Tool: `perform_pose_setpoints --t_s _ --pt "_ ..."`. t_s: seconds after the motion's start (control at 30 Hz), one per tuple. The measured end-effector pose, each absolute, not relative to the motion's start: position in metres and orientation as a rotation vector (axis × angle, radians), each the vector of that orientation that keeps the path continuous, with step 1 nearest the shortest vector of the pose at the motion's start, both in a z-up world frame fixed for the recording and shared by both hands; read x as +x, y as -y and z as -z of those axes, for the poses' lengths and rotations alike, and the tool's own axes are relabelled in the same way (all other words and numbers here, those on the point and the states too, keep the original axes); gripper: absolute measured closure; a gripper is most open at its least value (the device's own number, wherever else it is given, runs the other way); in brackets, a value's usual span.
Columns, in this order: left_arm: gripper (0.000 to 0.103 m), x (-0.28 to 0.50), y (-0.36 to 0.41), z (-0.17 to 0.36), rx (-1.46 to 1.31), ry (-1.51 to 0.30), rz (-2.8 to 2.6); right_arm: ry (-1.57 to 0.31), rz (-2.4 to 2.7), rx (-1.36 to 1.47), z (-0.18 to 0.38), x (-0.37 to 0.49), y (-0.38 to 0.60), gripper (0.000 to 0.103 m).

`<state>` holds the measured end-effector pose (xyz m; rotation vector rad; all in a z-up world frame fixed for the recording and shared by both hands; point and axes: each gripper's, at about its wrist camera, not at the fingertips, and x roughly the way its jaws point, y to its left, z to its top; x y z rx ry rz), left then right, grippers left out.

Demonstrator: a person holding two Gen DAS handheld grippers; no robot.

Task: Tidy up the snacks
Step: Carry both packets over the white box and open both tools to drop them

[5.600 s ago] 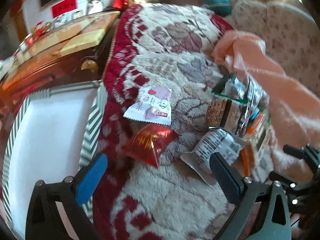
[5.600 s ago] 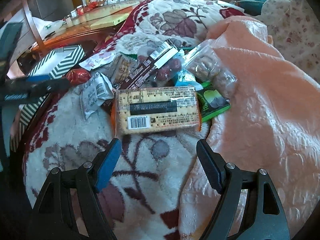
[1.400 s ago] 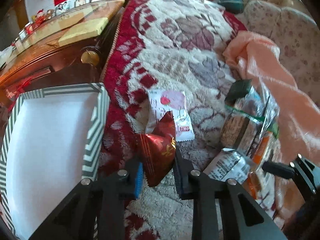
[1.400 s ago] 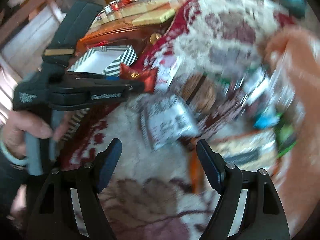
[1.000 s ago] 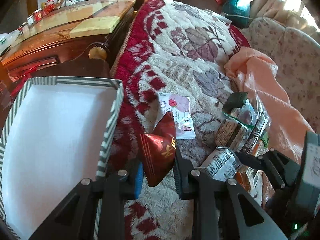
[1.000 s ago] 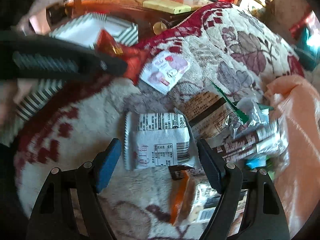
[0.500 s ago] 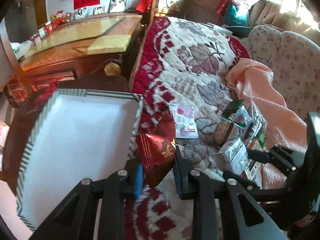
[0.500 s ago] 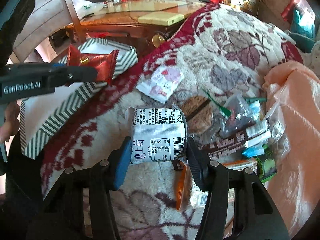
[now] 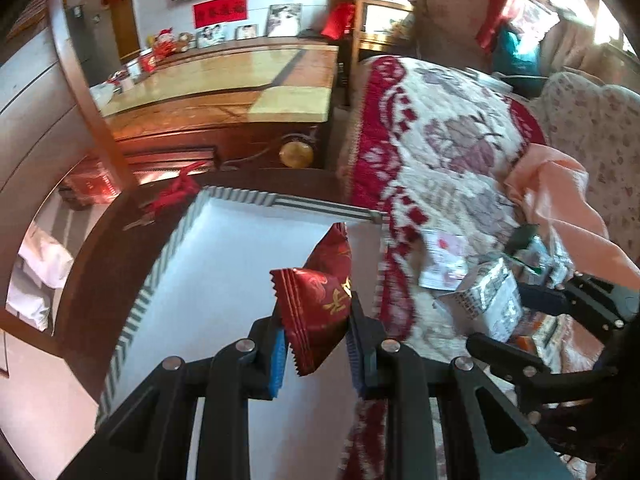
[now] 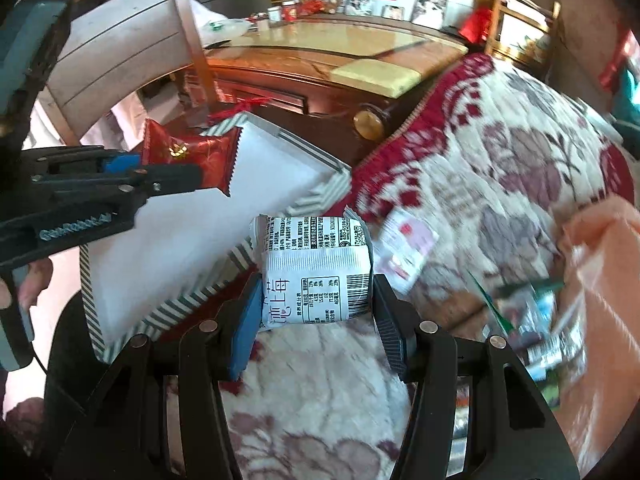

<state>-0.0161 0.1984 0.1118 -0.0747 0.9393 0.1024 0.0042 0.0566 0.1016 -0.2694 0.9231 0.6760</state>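
My left gripper [image 9: 316, 344] is shut on a red foil snack packet [image 9: 320, 304] and holds it above the white inside of a striped box [image 9: 248, 200]. The packet [image 10: 192, 152] and the left gripper [image 10: 168, 172] also show in the right wrist view, over the box [image 10: 168, 308]. My right gripper [image 10: 316, 312] is shut on a white printed snack packet [image 10: 316, 272], lifted above the blanket beside the box's near corner. That packet [image 9: 484, 300] and the right gripper [image 9: 540, 300] show at the right of the left wrist view.
A pink and white sachet [image 10: 408, 244] lies on the red and cream floral blanket [image 10: 500, 152]. Several more snacks [image 10: 536, 312] are piled by an orange cloth [image 10: 612, 280]. A dark wooden table [image 10: 328, 68] stands behind the box.
My left gripper has carried the red packet left, from the blanket edge to above the box. My right gripper has closed on the white packet and lifted it toward the box.
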Motion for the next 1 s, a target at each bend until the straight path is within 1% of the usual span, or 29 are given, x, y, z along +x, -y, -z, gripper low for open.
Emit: perform_pose_setpoints --t_s 0.37,0.63,0.87,0.93,1.0 --pt "0.075 0.017 -0.248 -0.078 -0.155 -0.999 -0.193 -0.939 -0.739 -0.304 -0.103 0.039 -0.120 0.050" --pt "0.075 0.047 -0.273 -0.042 -0.207 -1.071 -0.219 -1.028 -0.743 -0.363 -0.066 0.082 -0.162 0.050" --pt "0.075 0.062 -0.275 -0.038 -0.208 -1.056 -0.219 -1.092 -0.746 -0.375 -0.038 0.099 -0.176 0.050" --pt "0.074 0.063 -0.275 -0.037 -0.203 -1.050 -0.223 -1.095 -0.746 -0.366 -0.037 0.099 -0.178 0.049" --pt "0.071 0.061 -0.275 -0.036 -0.206 -1.040 -0.224 -1.091 -0.756 -0.346 -0.039 0.097 -0.179 0.040"
